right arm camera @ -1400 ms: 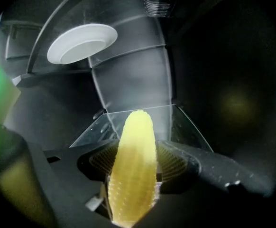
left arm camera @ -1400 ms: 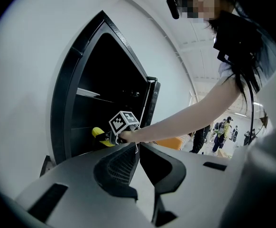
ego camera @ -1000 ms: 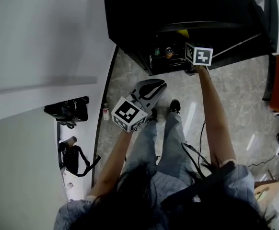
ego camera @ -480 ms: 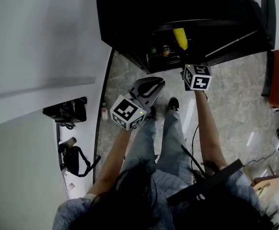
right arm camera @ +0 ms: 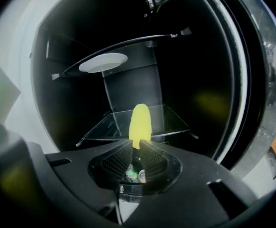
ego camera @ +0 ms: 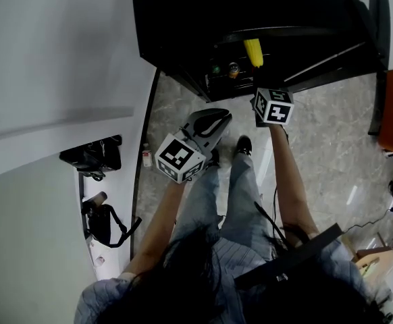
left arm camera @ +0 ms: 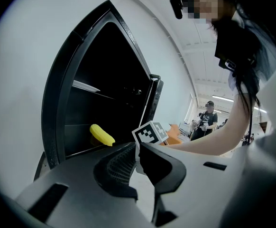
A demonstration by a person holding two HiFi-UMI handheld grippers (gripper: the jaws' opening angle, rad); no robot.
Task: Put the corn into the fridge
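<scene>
The right gripper has its two black ribbed jaws almost together. They have just been closing, and there is nothing between them. Just beyond the jaw tips, but apart from them, the yellow corn cob lies on the clear glass shelf inside the black fridge. Its long side points toward the gripper, and its near end is at the front edge of the shelf. A round white plate rests on the shelf above.

The left gripper is outside the fridge with its jaws together and empty.

I judge the cob to be light and stiff, with a bumpy skin that gives good grip. Being round, it may roll on the smooth glass. If it must be moved again, the best hold is across its thick middle.
</scene>
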